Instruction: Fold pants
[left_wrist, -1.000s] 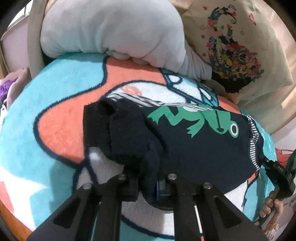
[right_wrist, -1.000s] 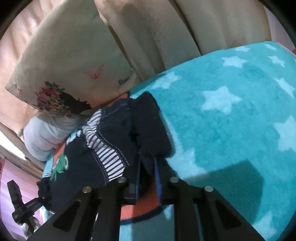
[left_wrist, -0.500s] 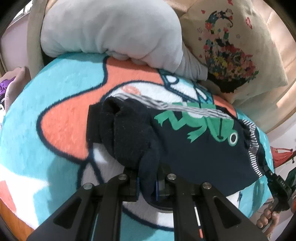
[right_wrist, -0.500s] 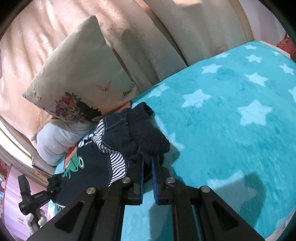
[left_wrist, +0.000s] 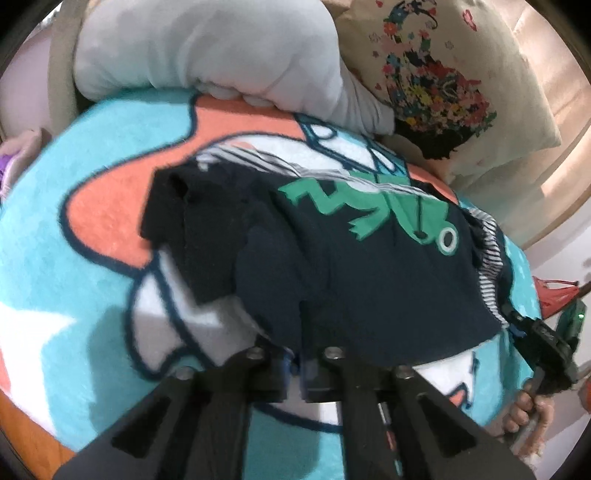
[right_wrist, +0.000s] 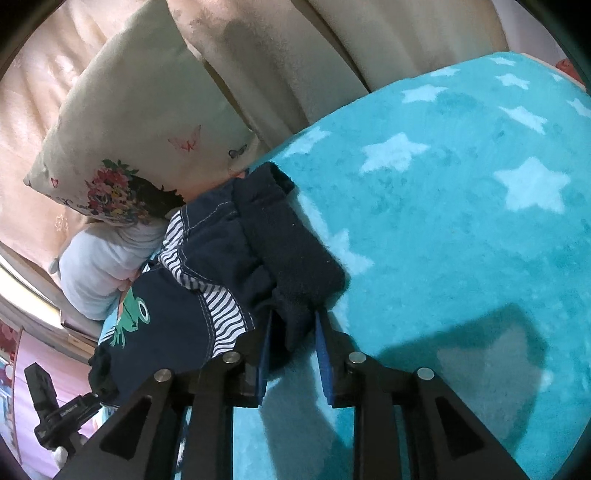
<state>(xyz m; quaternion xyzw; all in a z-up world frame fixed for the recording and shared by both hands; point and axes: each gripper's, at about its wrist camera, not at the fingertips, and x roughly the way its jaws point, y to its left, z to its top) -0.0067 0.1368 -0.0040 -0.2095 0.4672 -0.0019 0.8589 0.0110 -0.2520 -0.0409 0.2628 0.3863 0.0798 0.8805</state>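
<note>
Left tool (left_wrist: 295, 363) pinches the pants (left_wrist: 369, 266) hem, nearly closed. Right tool (right_wrist: 293, 332), parted wider, straddles the bunched waistband on the blanket (right_wrist: 461, 240).

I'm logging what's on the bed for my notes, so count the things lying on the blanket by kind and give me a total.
Pants: 1, the navy frog-print pants
Pillows: 2, the floral pillow and the pale grey pillow
Total: 3, all on the teal blanket

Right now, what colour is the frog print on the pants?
Green, with a white-ringed eye, on the navy pants. The frog print shows best in the left wrist view.
</note>
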